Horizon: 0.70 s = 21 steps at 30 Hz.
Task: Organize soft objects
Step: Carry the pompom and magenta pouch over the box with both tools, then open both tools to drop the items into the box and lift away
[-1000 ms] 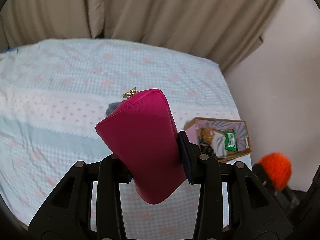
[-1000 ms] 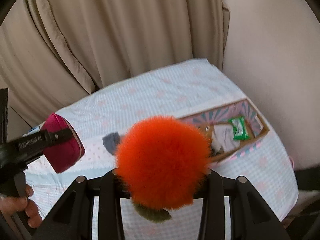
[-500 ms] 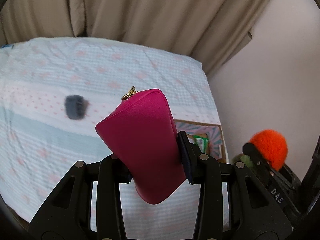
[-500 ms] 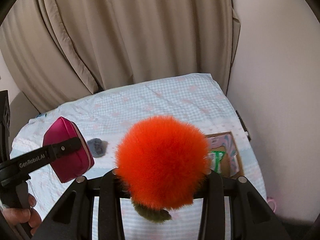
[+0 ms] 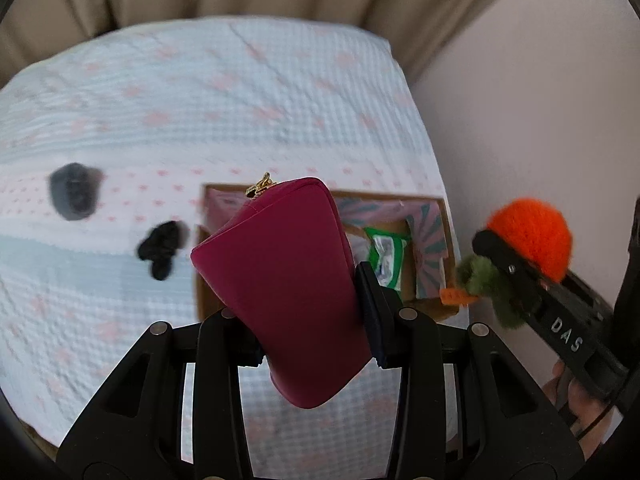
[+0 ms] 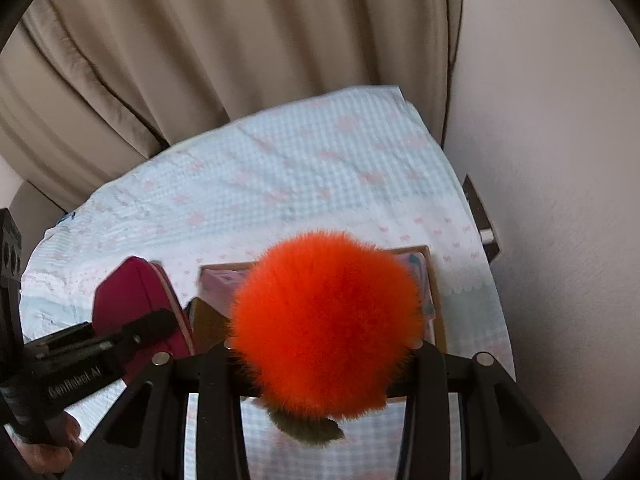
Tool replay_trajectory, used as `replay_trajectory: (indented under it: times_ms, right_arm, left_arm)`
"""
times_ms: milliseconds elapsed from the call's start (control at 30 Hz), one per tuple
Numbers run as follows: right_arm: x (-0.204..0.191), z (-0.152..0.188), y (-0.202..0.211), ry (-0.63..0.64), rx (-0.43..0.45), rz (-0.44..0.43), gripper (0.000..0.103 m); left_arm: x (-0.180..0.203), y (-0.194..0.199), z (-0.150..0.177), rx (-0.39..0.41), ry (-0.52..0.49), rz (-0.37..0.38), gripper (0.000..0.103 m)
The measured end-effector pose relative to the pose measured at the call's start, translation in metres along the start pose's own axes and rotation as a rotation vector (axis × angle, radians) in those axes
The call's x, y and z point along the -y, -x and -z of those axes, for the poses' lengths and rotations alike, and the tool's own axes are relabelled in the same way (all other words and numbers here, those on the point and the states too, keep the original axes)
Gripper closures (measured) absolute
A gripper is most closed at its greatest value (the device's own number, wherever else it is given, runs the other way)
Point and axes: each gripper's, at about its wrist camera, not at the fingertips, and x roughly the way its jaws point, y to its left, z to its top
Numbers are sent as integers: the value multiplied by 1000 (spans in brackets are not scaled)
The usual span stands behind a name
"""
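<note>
Left gripper [image 5: 316, 320] pinches a magenta pouch [image 5: 288, 280] at frame centre of the left wrist view, gold zipper pull [image 5: 261, 185] on top, in front of the cardboard box [image 5: 440, 208] on the checked bedspread [image 5: 240, 92]. Right gripper [image 6: 322, 354] is clamped on a fluffy orange pompom [image 6: 326, 320] with a green leaf [image 6: 308, 430] hanging below, lower centre of the right wrist view, hiding most of the box. A green packet [image 5: 386, 252] lies inside the box; a grey soft item [image 5: 74, 196] and a black one [image 5: 162, 244] lie on the bedspread at left.

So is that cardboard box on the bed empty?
No. The open cardboard box already holds a green packet; the rest is hidden behind the pink pouch.
</note>
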Motion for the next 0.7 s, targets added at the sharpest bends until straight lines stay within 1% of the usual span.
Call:
replay_trajectory:
  times_ms: [133, 233, 300, 367, 467, 500, 533, 567, 600, 633, 667, 700]
  right_arm:
    - [24, -6, -39, -37, -71, -16, 67]
    - [46, -4, -70, -92, -133, -18, 67]
    - [61, -2, -86, -131, -173, -32, 67]
    - [70, 1, -95, -151, -201, -40, 67]
    - [76, 5, -105, -154, -230, -43, 67]
    - [77, 6, -109, -151, -238, -43, 66]
    - [77, 7, -112, -147, -247, -43, 63]
    - [78, 6, -115, -145, -249, -41, 63]
    - [78, 6, -118, -142, -249, -38, 61]
    - [78, 5, -120, -138, -243, -38, 49]
    - [78, 4, -121, -135, -235, -41, 27]
    - [79, 3, -120, -132, -221, -49, 13]
  left_arm:
    - [12, -55, -3, -108, -44, 4, 69]
    - [20, -90, -5, -177, -106, -25, 69]
    - [28, -105, -5, -201, -162, -52, 69]
    - [35, -119, -3, -230, -197, -56, 69]
    - [40, -136, 3, -261, -207, -61, 69]
    - [41, -140, 4, -267, -206, -56, 69]
    - [41, -141, 6, -264, -206, -37, 68]
    - [43, -141, 8, -251, -213, -25, 63]
    - [45, -139, 8, -237, -229, -31, 48]
    - [47, -137, 8, -223, -246, -51, 33]
    - [49, -134, 7, -203, -260, -71, 2]
    - [50, -130, 5, -183, -264, -73, 0]
